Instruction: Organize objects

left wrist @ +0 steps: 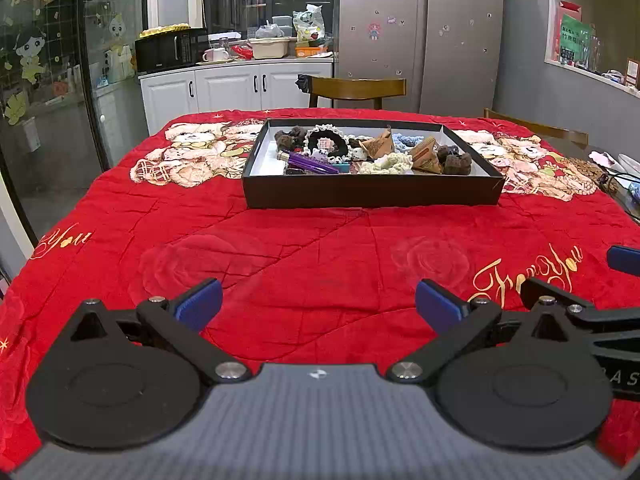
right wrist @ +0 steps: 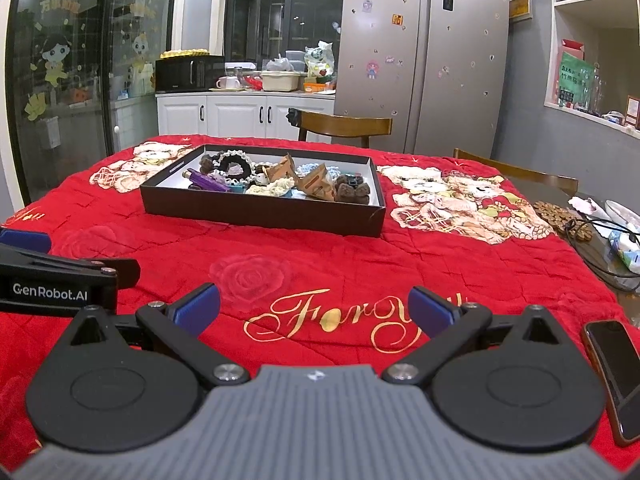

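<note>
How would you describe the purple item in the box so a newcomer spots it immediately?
On the red blanket sits a shallow black box with a white inside. Near its front-left corner lies the purple lighter, a slim stick on its side. It is the only glossy purple thing there; its neighbours are brown, cream and black.

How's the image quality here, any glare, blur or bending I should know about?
Left wrist view: sharp; fisheye curves the glass door; soft sheen on the fridge. Right wrist view: also sharp; ceiling lights reflect in the window; the phone stretches at the edge.
</note>
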{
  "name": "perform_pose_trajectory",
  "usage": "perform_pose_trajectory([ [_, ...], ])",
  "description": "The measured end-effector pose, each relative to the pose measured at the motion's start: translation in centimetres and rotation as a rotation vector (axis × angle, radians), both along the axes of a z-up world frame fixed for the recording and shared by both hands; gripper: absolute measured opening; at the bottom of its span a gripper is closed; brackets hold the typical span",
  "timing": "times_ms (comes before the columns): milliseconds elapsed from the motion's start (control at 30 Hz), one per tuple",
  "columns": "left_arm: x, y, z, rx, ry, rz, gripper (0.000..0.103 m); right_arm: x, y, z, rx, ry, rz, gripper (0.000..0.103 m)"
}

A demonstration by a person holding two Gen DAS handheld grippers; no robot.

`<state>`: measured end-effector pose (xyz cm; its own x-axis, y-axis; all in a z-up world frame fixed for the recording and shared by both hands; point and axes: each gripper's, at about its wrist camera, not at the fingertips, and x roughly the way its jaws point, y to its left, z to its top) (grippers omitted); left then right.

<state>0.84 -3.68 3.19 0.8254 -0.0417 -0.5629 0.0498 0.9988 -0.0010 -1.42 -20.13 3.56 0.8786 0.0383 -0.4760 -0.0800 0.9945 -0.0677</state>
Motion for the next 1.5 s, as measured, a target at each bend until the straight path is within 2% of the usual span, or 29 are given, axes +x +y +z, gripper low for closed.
perform_pose_trajectory([
  [1033,-0.25,0.40,-0.31,0.003,0.005,0.001,0.103,-0.11,0.08,0.02,-0.009,0.002,-0.001,0.103],
  [1367,0.33,0.47,-0.84,-0.008,0.038,-0.013,0.103,-0.03,0.23,-0.12,-0.013,0.008,0.002,0.103],
  [1500,0.34,0.39,-1.01,0.005,0.010,-0.026,0.103,0.14,0.21,-0.16,-0.010,0.009,0.000,0.103],
])
